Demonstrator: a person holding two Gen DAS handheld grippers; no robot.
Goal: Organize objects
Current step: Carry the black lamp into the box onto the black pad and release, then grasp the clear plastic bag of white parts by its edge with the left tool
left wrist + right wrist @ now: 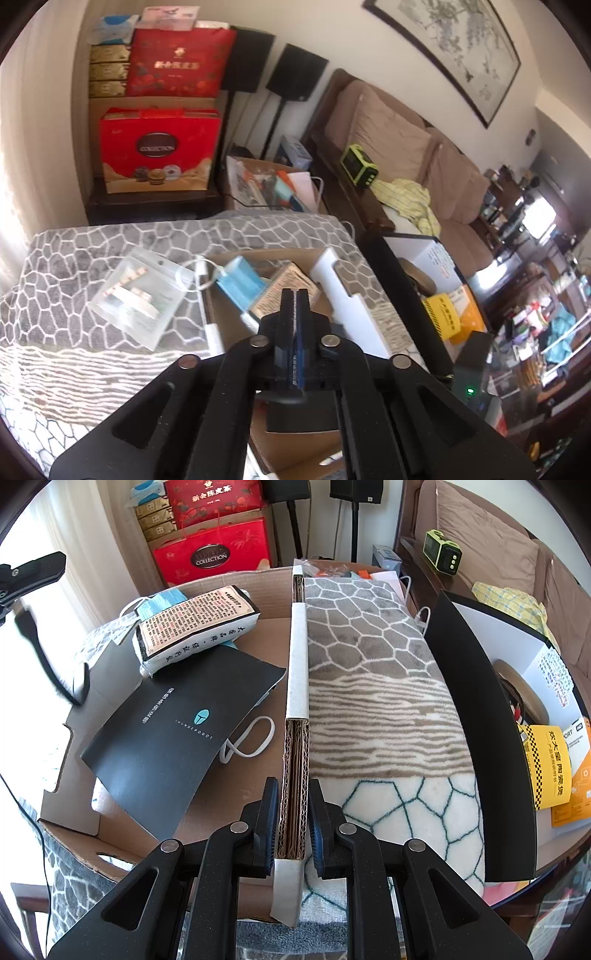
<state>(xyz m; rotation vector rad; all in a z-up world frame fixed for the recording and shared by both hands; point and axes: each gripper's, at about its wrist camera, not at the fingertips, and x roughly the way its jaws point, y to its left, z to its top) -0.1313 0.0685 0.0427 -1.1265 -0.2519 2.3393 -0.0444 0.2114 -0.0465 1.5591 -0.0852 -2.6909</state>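
Cardboard box wall straddled by right gripper, jaws apart, likely steadying it | left gripper pressed together, empty, above box | clear pouch left of box, unsorted

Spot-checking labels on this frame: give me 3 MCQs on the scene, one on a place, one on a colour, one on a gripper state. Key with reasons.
1. Where does the clear zip bag lie?
A. inside the cardboard box
B. on the patterned blanket, left of the box
C. on the sofa

2. What colour is the booklet lying in the cardboard box?
A. black
B. red
C. yellow

3. How does the right gripper stand?
A. shut with nothing in it
B. out of view
C. open, straddling the box's corrugated wall

Key:
1 B: in the left wrist view the bag rests on the patterned blanket, outside the box edge.
2 A: its cover is black with a small teal logo.
3 C: a gap shows between each pad and the cardboard; the left gripper, by contrast, is shut with nothing between its fingers.
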